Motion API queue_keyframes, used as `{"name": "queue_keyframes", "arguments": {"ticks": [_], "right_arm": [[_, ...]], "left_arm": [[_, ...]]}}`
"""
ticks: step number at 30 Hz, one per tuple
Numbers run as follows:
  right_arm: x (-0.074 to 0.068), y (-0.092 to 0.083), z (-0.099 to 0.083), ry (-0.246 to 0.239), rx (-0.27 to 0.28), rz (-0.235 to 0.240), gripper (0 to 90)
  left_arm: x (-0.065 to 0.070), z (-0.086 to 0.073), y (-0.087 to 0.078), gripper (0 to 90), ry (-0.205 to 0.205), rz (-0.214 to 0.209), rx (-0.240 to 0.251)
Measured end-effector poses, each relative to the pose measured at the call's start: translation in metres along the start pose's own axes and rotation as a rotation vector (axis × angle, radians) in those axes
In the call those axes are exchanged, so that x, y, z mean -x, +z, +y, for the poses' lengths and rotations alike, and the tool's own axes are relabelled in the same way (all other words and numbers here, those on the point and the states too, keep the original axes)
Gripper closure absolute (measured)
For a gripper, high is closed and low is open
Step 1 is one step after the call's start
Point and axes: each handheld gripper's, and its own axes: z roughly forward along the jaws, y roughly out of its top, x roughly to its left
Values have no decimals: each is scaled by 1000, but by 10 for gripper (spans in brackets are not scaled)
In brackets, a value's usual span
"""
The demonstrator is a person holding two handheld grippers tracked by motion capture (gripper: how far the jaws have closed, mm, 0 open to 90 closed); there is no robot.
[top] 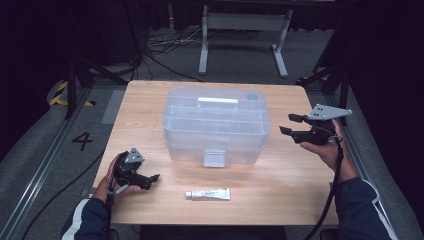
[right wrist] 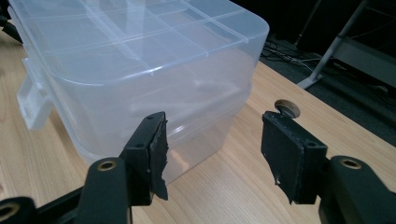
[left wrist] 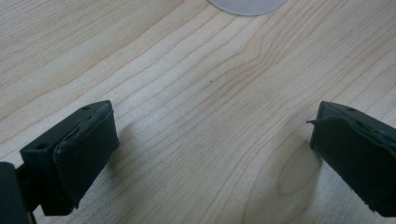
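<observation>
A clear plastic storage box (top: 215, 125) with a white handle and a front latch (top: 214, 158) stands shut in the middle of the wooden table (top: 280, 175). A small white tube (top: 208, 193) lies in front of it near the table's front edge. My right gripper (top: 289, 124) hovers just off the box's right end, pointing at it, jaws open and empty; in the right gripper view the box's corner (right wrist: 177, 102) sits close ahead of the jaws. My left gripper (top: 152, 178) rests low at the front left, open over bare wood (left wrist: 210, 93).
A round hole (right wrist: 286, 108) is set in the tabletop beyond my right jaws. Past the table's far edge stand a grey metal frame (top: 245, 30) and loose cables on the floor. Dark stands flank the table on both sides.
</observation>
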Motion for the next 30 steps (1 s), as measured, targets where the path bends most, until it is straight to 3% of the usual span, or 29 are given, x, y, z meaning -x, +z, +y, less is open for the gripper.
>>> {"name": "queue_keyframes", "arguments": {"ticks": [15,21,30], "right_arm": [[-16,9,30,-45,27,22,421],[-14,15,36,-32,33,22,435],[-17,17,48,-59,29,18,432]], "left_arm": [[0,0,0,10,1,-1,0],[0,0,0,9,1,-1,0],[0,0,0,10,1,-1,-1]]}}
